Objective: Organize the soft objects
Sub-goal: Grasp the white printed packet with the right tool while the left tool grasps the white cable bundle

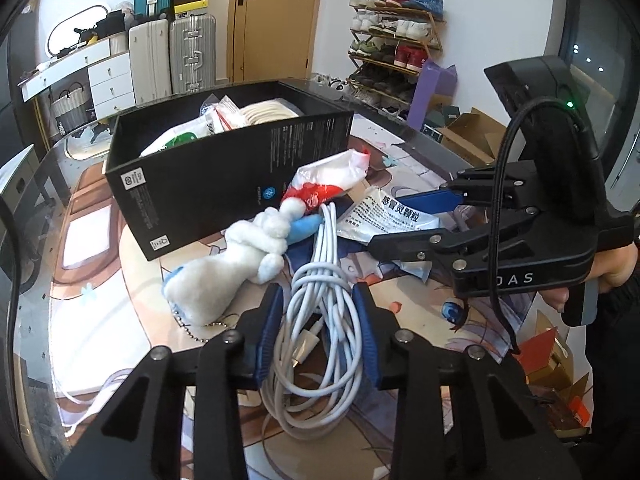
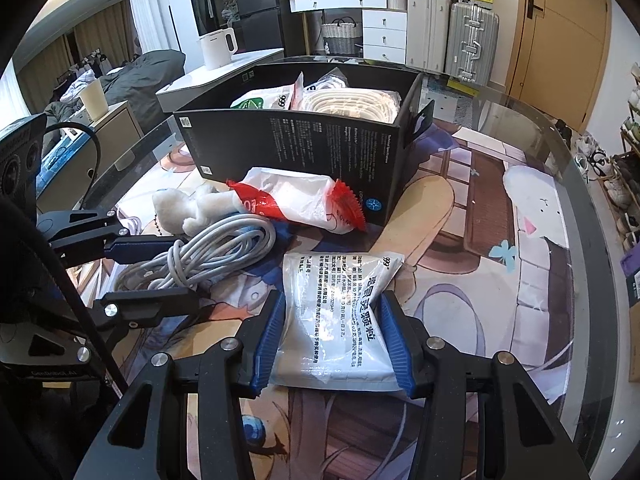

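Note:
My left gripper (image 1: 318, 312) is open, its blue fingers on either side of a coiled white cable (image 1: 320, 292) lying on the table; the cable also shows in the right wrist view (image 2: 216, 256). My right gripper (image 2: 332, 328) is open around a white medicine pouch (image 2: 340, 312) with Chinese print, which also shows in the left wrist view (image 1: 394, 212). A white plush toy (image 1: 228, 268) and a red-and-white plastic bag (image 1: 328, 182) lie beside the cable. A black box (image 1: 224, 172) behind them holds white packets.
A printed mat (image 2: 500, 240) covers the glass table (image 2: 592, 280). Suitcases (image 1: 172, 56), a white dresser (image 1: 100, 76) and a shoe rack (image 1: 396, 44) stand beyond. Cardboard boxes (image 1: 472, 136) lie on the floor. A white kettle (image 2: 218, 50) stands on a side cabinet.

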`<state>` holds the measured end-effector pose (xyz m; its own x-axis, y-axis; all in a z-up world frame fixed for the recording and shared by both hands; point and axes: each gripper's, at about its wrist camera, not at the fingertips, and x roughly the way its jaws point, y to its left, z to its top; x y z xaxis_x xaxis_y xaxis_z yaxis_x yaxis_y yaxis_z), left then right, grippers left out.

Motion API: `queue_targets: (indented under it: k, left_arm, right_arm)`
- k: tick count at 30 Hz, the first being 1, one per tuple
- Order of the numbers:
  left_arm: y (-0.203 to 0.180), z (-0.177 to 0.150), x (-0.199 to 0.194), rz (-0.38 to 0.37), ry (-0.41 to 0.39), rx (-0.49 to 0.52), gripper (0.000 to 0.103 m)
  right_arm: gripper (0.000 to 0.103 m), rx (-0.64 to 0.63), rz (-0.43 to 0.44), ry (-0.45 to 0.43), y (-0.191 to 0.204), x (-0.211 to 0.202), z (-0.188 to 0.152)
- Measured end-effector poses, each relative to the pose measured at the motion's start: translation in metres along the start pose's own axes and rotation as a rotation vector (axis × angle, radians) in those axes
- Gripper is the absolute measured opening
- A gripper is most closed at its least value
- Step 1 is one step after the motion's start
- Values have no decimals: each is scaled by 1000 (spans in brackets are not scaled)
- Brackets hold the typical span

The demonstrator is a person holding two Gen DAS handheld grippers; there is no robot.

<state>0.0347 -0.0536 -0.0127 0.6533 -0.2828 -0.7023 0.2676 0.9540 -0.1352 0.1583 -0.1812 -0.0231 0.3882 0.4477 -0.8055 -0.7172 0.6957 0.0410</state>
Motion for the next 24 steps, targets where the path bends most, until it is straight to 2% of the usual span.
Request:
queue_targets:
  k: [6, 11, 24]
  left_arm:
    - [1, -3, -5, -20, -13, -10, 34]
    - [1, -7, -4, -26, 11, -3, 34]
    - [-9, -5, 9, 7, 38, 38, 35]
  right_arm:
    - [48, -5, 2, -15, -1, -9, -1]
    - [48, -4, 1, -17, -2, -12, -1]
    - [48, -9, 4, -4, -1, -9, -2]
